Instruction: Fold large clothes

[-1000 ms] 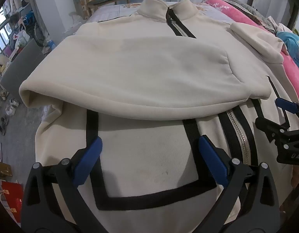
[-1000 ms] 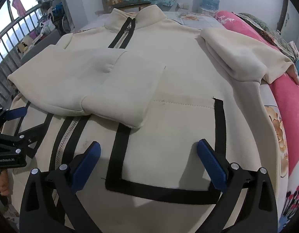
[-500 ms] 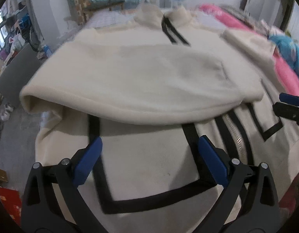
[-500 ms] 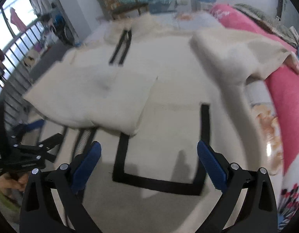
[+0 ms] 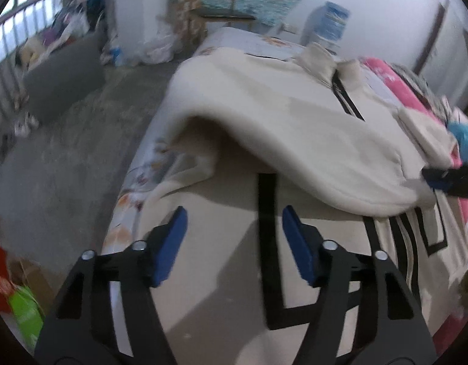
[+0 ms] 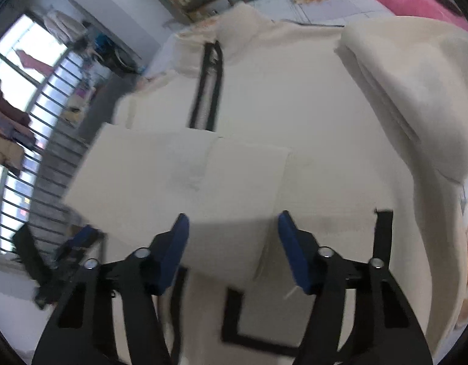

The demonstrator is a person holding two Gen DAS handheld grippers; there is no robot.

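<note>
So the cream jacket [image 5: 294, 127] is lying spread front-up across the bed [image 5: 252, 42], collar toward the far end, hem hanging toward the near edge, one sleeve [image 5: 340, 164] already lying folded over the chest.

Left side first: the left tool [image 5: 232, 237] is hovering over the lower front panel near the bed's left edge, and its jaws are closing, roughly half spread, with nothing between the pads yet, just the black stripe [image 5: 267, 228] showing below them. Over on the right, the right tool [image 6: 232, 243] is doing the same thing above the cuff end of that folded sleeve, jaws closing with no fabric pinched as far as I can tell. It's all pretty motion-blurred though.

If I were doing this step, I'd say get both tools down at the hem corners before they finish closing, grab both layers, and lift evenly so the folded sleeve isn't sliding off. The other sleeve [image 6: 410, 91], sitting bunched by the right edge, probably wants tucking in first.

The bed has a floral sheet and a pink blanket [image 5: 395, 79] along the right edge. The floor [image 5: 57, 164] on the left is bare concrete, with clutter by a barred window [image 6: 30, 115] and a wooden chair [image 5: 209, 6] past the far end.
</note>
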